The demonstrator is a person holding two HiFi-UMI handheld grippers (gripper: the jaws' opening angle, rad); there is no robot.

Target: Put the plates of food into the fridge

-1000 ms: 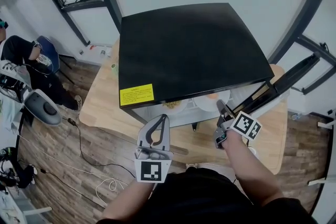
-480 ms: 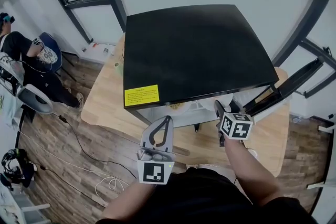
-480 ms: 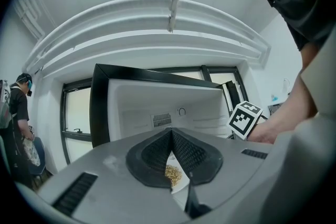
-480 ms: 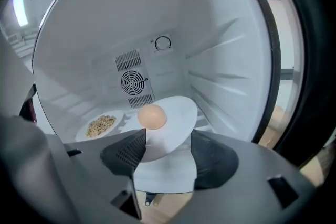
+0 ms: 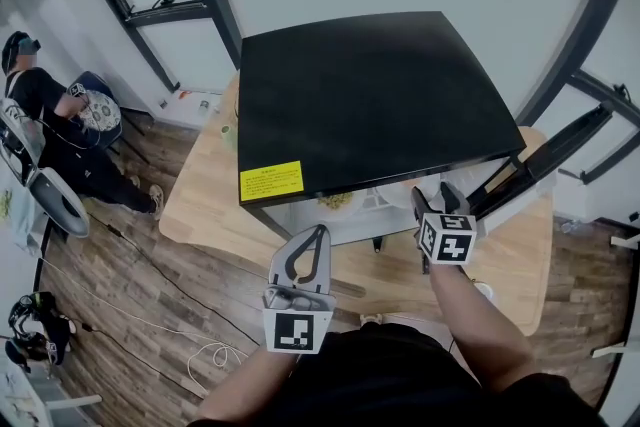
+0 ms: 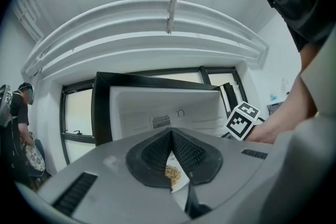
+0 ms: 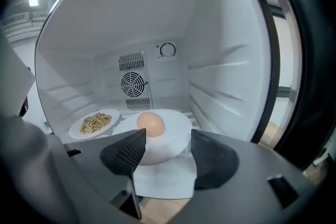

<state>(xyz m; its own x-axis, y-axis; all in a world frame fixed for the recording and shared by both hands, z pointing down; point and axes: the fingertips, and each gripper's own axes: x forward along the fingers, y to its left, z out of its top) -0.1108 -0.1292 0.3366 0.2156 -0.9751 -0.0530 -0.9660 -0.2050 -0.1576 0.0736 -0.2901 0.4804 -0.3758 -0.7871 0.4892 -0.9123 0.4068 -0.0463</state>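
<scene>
Plate (image 7: 178, 123) released in the fridge (image 7: 226, 60).
My right gripper (image 7: 168, 139) has just opened wide, off the plate; my left gripper (image 6: 171, 132) is closed, empty. Next I back straight out.

grey left tool (image 5: 319, 232) and right tool (image 5: 432, 196) carry black meshed pads (image 7: 126, 152) and marker cubes (image 5: 447, 237); black top (image 5: 380, 370).

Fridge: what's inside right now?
Near plate with a tan ball; left plate with grains; fan behind them. What's under the plates is covered.
</scene>
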